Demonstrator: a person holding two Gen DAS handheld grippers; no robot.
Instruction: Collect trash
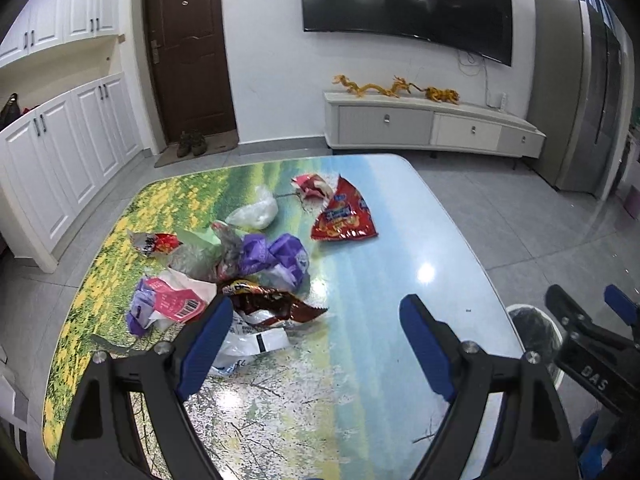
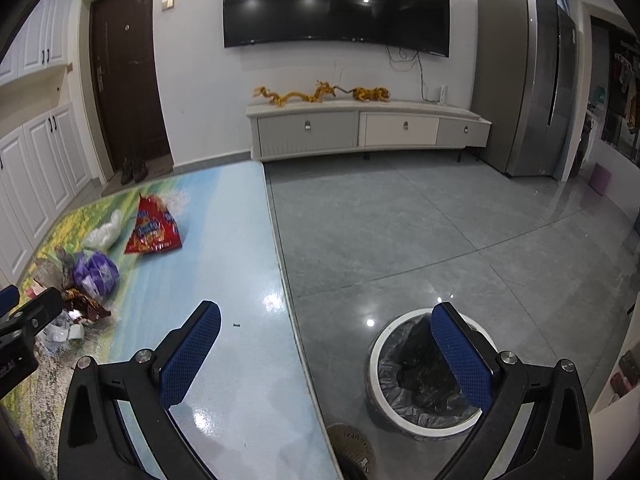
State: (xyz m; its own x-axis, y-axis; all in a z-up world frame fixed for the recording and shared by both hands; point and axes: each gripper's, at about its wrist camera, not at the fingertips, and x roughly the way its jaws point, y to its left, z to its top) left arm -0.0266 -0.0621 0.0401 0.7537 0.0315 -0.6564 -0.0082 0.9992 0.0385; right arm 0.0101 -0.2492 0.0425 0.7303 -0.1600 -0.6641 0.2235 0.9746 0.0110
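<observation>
Several pieces of trash lie on the landscape-print table [image 1: 400,240]: a red snack bag [image 1: 344,216], a purple wrapper [image 1: 276,258], a brown foil wrapper [image 1: 272,304], a pink packet [image 1: 176,300], a clear bag [image 1: 256,212] and a white bag [image 1: 248,344]. My left gripper [image 1: 316,324] is open and empty above the table, its left finger beside the brown wrapper. My right gripper [image 2: 324,332] is open and empty, straddling the table's right edge, its right finger over the white bin with a black liner [image 2: 420,372] on the floor. The bin also shows in the left wrist view [image 1: 536,332].
The red bag [image 2: 154,228] and purple wrapper [image 2: 96,272] show in the right wrist view. The right gripper [image 1: 588,332] appears at the left view's right edge. A woven object [image 2: 352,444] lies on the floor by the bin. A TV cabinet [image 2: 360,128] and fridge [image 2: 528,92] stand far off.
</observation>
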